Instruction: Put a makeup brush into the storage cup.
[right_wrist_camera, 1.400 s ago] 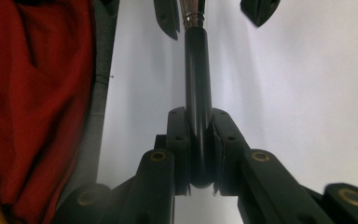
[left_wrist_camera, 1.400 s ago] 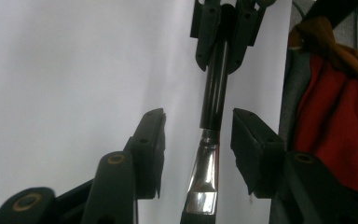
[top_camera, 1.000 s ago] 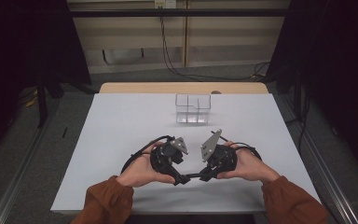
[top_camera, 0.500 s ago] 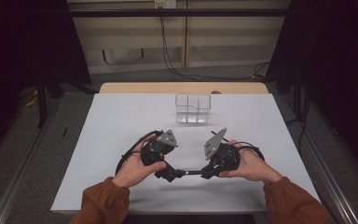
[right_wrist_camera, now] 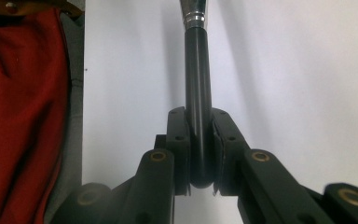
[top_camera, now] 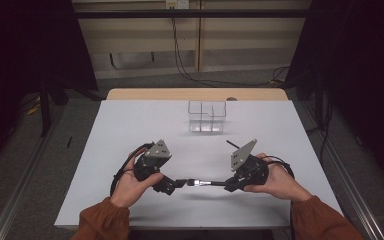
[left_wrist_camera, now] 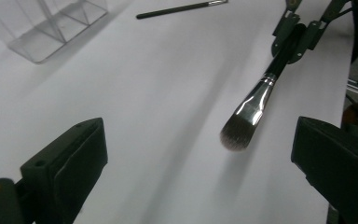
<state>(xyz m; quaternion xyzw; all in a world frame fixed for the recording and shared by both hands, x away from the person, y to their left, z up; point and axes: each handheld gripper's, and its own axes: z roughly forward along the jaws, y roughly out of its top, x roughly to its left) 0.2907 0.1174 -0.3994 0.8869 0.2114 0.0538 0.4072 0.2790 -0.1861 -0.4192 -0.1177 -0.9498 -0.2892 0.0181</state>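
A makeup brush (top_camera: 206, 183) with a black handle, silver ferrule and dark bristles hangs level above the white table (top_camera: 130, 125). My right gripper (right_wrist_camera: 199, 140) is shut on the handle's end (right_wrist_camera: 198, 88); in the high view this gripper (top_camera: 228, 186) sits at the front right. The left gripper (top_camera: 176, 184) faces it from the left. In the left gripper view my left gripper (left_wrist_camera: 200, 163) is open wide, and the bristle head (left_wrist_camera: 236, 136) floats just beyond the jaws, touching neither. A thin black brush (left_wrist_camera: 182, 8) lies on the table farther off.
A clear plastic organizer (top_camera: 207, 116) with several compartments stands at the back middle of the table; it also shows as the organizer (left_wrist_camera: 51, 28) at upper left. The thin brush (top_camera: 232, 145) lies beside the right gripper's grey plate. A red sleeve (right_wrist_camera: 23, 116) is close on the left.
The two grippers have drawn apart: the left hand shifted left, the right hand shifted right with the brush. The brush now spans the gap between them.
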